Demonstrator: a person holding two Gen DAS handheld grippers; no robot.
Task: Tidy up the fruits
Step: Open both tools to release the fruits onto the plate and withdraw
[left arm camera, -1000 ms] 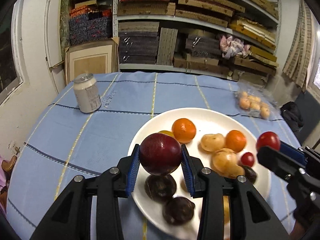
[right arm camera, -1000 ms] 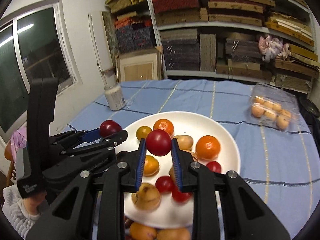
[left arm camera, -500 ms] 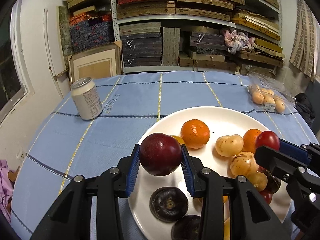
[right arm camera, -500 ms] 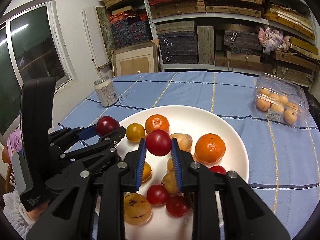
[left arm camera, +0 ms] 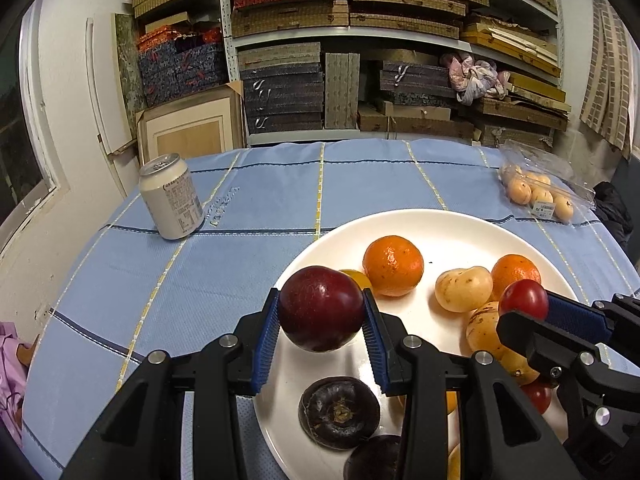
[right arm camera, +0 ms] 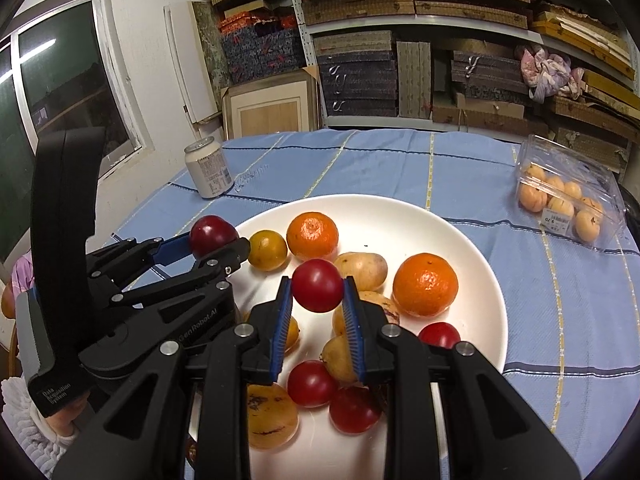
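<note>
- Shelving point(left arm camera: 360, 40) packed with flat boxes lined the back wall, and a blue checked tablecloth point(left arm camera: 248, 216) covered the table in front of it.
- You held two sets of tongs over a white plate point(right arm camera: 472, 248) that carried mixed fruit: oranges, pale yellow fruit, small red fruit and dark purple ones.
- Your left gripper point(left arm camera: 320, 320) was clamped on a dark red plum point(left arm camera: 322, 308), both blue pads pressed against its sides. The plum hung over the plate's near left rim, clear of the fruit beneath.
- Your right gripper point(right arm camera: 316, 292) was closed narrowly on a small red fruit point(right arm camera: 317, 285), held above the middle of the plate and touching none of the fruit below.
- Both grips sat across the widest part of each fruit, which I judged sensible, since round skins slip when pinched off-centre.
- Two dark purple fruit point(left arm camera: 339, 412) lay on the plate directly under the left tongs. Lowering the plum beside them would, in my judgement, group it with the dark fruit.
- Red fruit point(right arm camera: 312, 383) lay clustered at the near edge under the right tongs, a likely spot for the held one.
- A drinks can point(left arm camera: 171, 197) stood well apart to the left. A clear punnet point(right arm camera: 568, 196) of small orange fruit sat at the far right, untouched.
- No fruit had rolled off the plate that I could see.
</note>
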